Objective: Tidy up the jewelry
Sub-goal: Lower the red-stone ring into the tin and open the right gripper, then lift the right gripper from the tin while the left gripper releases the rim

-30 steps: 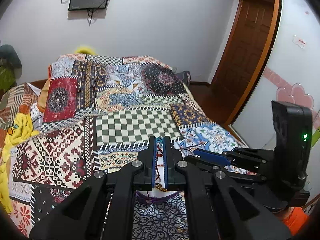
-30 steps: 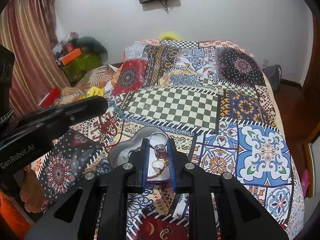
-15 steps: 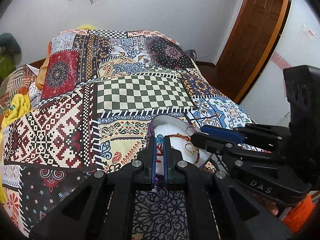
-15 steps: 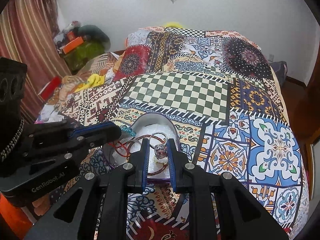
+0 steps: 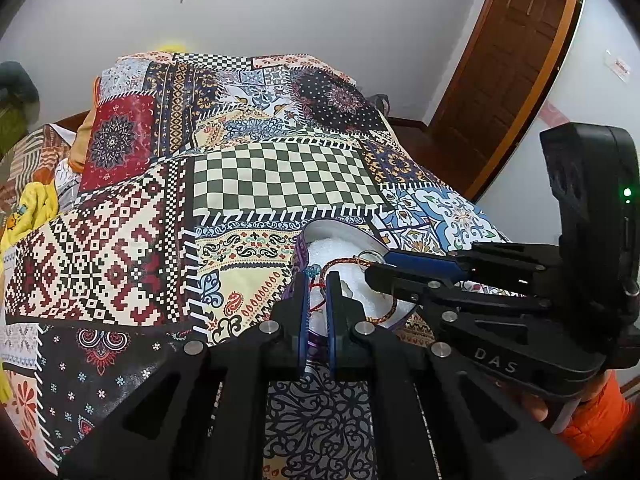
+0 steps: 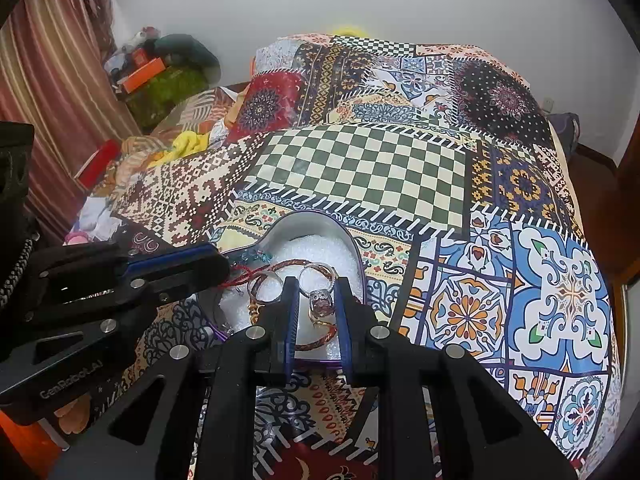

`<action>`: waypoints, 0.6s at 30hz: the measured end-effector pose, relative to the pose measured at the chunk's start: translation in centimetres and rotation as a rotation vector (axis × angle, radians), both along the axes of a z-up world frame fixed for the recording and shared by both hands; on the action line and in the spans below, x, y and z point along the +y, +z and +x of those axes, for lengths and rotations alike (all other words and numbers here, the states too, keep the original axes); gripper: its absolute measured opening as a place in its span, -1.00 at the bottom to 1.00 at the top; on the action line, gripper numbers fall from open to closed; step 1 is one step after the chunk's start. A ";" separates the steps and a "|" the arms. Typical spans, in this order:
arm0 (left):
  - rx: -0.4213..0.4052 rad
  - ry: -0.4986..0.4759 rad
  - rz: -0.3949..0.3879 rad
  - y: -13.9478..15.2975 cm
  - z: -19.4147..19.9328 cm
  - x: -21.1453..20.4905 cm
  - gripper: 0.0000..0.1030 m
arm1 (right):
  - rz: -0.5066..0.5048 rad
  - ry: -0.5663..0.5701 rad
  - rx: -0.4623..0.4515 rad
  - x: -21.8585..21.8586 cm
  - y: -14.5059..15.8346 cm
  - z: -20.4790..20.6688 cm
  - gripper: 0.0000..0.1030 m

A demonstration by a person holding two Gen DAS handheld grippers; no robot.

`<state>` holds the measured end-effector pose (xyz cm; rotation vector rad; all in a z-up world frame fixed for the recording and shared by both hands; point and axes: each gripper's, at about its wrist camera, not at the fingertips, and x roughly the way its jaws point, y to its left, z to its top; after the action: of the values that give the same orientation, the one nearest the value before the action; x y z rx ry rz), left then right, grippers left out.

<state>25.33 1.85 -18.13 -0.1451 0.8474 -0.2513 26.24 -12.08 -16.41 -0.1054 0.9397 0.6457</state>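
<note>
A heart-shaped tin (image 6: pixel 280 226) with white padding lies on the patchwork bedspread; it also shows in the left wrist view (image 5: pixel 320 226). Inside lie a braided red-brown bracelet (image 6: pixel 308 346), silver rings (image 6: pixel 316 270) and a ring with a stone (image 6: pixel 321 303). My left gripper (image 5: pixel 316 278) hangs over the tin's left edge, its jaws narrowly apart around a red thread bracelet with teal tassel (image 5: pixel 313 271), seen also in the right wrist view (image 6: pixel 244 276). My right gripper (image 6: pixel 318 286) is over the tin, jaws apart around the stone ring without touching it.
The patchwork bedspread (image 6: pixel 360 168) covers the bed. Clothes and boxes (image 6: pixel 152 76) pile at the far left by a striped curtain. A wooden door (image 5: pixel 516 52) stands to the right. A person's orange sleeve (image 5: pixel 596 420) shows behind the right gripper.
Both grippers have come lower and closer over the tin. The left gripper's jaws, shut on the red thread bracelet before, are now a little wider apart, with the bracelet resting at the tin's edge.
</note>
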 end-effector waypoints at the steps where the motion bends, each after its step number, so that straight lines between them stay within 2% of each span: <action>1: -0.005 -0.001 0.002 0.1 -0.1 0.0 -0.91 | -0.006 0.003 -0.004 0.1 0.0 -0.1 -0.69; 6: -0.018 -0.007 0.016 0.7 -0.5 -0.3 -0.90 | -0.045 0.004 -0.047 0.6 0.6 -0.7 -0.69; 12: -0.041 0.013 0.019 1.6 -1.2 0.3 -0.70 | -0.091 0.006 -0.089 1.0 1.3 -1.6 -0.68; 18: -0.052 0.032 0.027 2.4 -2.0 0.8 -0.64 | -0.099 -0.014 -0.113 0.7 2.0 -2.2 -0.52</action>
<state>23.34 2.61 -15.74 -0.1265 0.7959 -0.2131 24.04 -11.34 -14.39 -0.2212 0.8623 0.5748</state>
